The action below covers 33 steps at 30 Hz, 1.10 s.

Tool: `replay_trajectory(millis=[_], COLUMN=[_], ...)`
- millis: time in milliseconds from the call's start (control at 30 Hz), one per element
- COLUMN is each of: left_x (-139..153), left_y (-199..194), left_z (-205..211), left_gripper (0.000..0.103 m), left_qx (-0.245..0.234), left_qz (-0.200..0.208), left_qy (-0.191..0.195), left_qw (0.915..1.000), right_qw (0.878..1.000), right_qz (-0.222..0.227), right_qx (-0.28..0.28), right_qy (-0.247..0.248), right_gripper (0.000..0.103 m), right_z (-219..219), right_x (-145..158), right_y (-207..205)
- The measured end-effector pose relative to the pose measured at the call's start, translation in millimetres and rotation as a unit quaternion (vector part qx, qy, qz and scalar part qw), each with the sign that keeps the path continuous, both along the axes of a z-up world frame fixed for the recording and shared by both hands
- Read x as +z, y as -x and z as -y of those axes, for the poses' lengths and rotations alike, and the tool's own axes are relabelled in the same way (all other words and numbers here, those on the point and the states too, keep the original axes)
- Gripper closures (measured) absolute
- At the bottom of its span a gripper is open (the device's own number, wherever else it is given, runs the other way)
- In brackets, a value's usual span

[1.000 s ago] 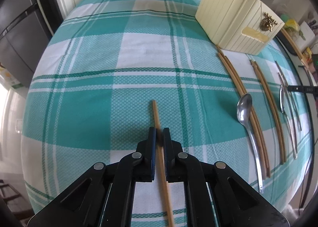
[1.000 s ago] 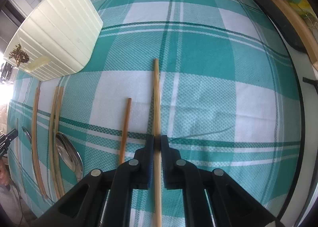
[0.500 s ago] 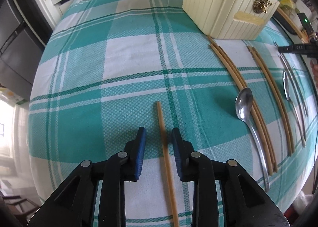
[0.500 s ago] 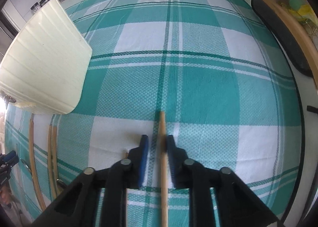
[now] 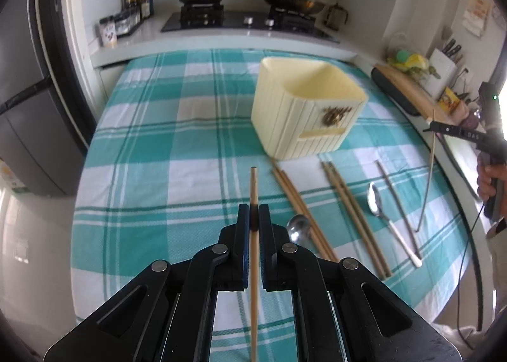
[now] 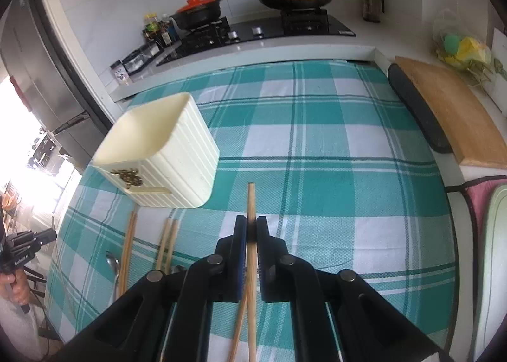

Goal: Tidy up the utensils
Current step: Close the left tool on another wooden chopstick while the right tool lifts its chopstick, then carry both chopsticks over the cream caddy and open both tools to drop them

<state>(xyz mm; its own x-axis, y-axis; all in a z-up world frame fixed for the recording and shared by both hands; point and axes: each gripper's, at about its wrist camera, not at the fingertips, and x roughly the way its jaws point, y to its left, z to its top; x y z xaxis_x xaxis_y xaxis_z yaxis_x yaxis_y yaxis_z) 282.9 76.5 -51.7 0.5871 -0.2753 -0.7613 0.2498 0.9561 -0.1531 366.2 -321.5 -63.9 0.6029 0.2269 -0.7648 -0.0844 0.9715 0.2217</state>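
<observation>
Each tool, left (image 5: pixel 252 215) and right (image 6: pixel 251 227), was clamped on a chopstick (image 5: pixel 253 186) (image 6: pixel 251 200) lifted off the desk (image 5: pixel 196 146). The carry step seemed underway; next, each stick would need tipping into the bin (image 5: pixel 304 108) (image 6: pixel 164 153), at 1 o'clock for the left and 10 o'clock for the right.

I noted one wooden chopstick (image 5: pixel 253 184) pinched in each gripper; empty cream holder (image 5: pixel 304 108) stood upright.

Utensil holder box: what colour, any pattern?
Cream, with vertical ribbing and a small brass-coloured ornament on one face. The utensil holder box shows best in the left wrist view.
</observation>
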Motion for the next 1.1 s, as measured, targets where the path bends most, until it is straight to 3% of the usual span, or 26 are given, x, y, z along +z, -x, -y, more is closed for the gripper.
replay_trajectory(millis=[233,433,567,633,733,900,1033,1100], left_x=[96,171,182,171,136,71,42,36], left_y=[-6,-61,-96,-115,-141,-167,-178,-180], left_z=[6,23,43,53,65,81,90,91], left_gripper=[0.100,0.100,0.100,0.100,0.100,0.100,0.099,0.096], left_qx=[-0.013,0.015,0.039,0.046,0.048,0.035,0.041,0.049], left_qz=[0.098,0.188,0.230,0.222,0.177,0.083,0.043,0.026], left_qy=[0.048,0.069,0.064,0.065,0.065,0.051,0.049,0.057], left_qw=[0.9939,0.9797,0.9703,0.9719,0.9809,0.9946,0.9971,0.9968], right_qw=[0.993,0.981,0.975,0.973,0.976,0.994,0.998,0.998], right_qz=[0.114,0.194,0.224,0.228,0.216,0.105,0.045,0.036], right_qx=[0.010,0.011,0.017,0.017,0.020,0.035,0.048,0.050], right_qy=[-0.001,-0.001,0.002,0.002,0.006,-0.025,-0.024,-0.018], right_gripper=[0.097,0.097,0.097,0.097,0.097,0.097,0.096,0.093], right_z=[-19,-46,-71,-82,-97,-108,-119,-125], right_x=[93,173,200,197,170,99,58,48], right_y=[43,-1,-35,-49,-70,-101,-118,-121])
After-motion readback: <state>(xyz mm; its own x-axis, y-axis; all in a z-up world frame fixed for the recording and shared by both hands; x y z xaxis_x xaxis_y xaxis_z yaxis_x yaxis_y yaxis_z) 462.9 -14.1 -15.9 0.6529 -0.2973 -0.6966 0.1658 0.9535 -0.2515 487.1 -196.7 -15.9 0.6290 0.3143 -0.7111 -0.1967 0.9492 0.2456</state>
